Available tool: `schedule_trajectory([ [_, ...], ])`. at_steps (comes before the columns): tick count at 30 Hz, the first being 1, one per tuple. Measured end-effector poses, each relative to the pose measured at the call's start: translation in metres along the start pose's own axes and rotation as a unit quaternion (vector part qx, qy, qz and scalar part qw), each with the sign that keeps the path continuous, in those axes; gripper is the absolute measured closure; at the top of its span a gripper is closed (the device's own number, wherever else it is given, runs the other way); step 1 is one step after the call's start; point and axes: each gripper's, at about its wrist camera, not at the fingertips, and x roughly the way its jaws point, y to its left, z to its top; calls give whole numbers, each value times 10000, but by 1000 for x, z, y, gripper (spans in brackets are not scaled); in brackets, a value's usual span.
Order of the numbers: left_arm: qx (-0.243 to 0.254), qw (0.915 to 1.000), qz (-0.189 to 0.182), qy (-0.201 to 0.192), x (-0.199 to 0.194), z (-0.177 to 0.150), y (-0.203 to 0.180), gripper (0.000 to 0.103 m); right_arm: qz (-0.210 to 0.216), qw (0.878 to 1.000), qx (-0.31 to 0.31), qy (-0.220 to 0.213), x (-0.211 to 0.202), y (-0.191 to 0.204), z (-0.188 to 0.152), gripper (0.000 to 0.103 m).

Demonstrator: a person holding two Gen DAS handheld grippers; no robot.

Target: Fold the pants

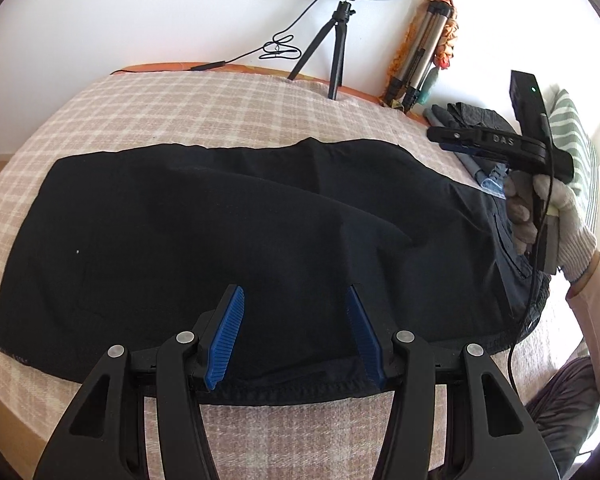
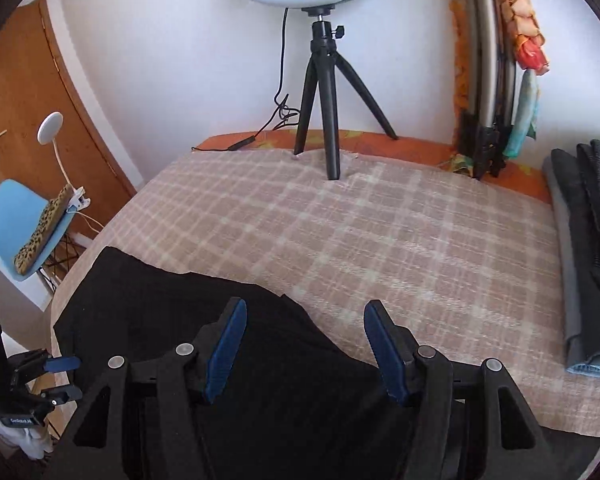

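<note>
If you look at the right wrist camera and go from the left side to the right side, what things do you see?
Wooden door → blue chair → black pants → ring light tripod → folded tripod leaning on the wall → pile of grey clothes.

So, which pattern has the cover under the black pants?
The cover has a beige plaid with pale cream lines; the right wrist view shows it best.
</note>
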Motion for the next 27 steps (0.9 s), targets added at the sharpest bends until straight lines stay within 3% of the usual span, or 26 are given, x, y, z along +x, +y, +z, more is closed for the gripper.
schedule_trajectory([
  [2,197,9998,50,88,5,-5,-6,51,193,9997,65,151,21,6,3,39],
  [7,340,9992,100,199,10,-13,-6,51,-89,9981,-203,567,56,15,0,39],
  [11,348,9991,67,220,11,-15,-4,51,206,9983,-5,551,62,9,2,42],
  [13,373,9991,69,210,12,-16,-5,51,161,9983,-48,551,62,8,1,72],
  [14,384,9990,66,208,13,-16,-5,51,185,9983,-102,535,60,10,1,78],
  [15,381,9991,55,204,13,-16,-5,51,223,9985,-150,482,58,12,0,93],
  [16,369,9991,39,199,14,-16,-4,51,207,9988,-213,398,54,15,1,100],
  [20,414,9990,26,148,14,-22,-2,51,-639,9968,-466,-84,42,19,10,103],
  [21,462,9988,45,130,14,-25,-3,51,-633,9969,-452,-102,42,16,12,103],
  [23,483,9988,44,110,12,-28,-2,51,-216,9996,-130,89,41,7,15,98],
  [25,334,9994,-2,107,9,-28,4,51,-205,9997,-119,-25,31,10,16,77],
  [27,140,9999,50,23,3,-27,12,51,-222,9995,-227,-73,21,17,17,73],
])
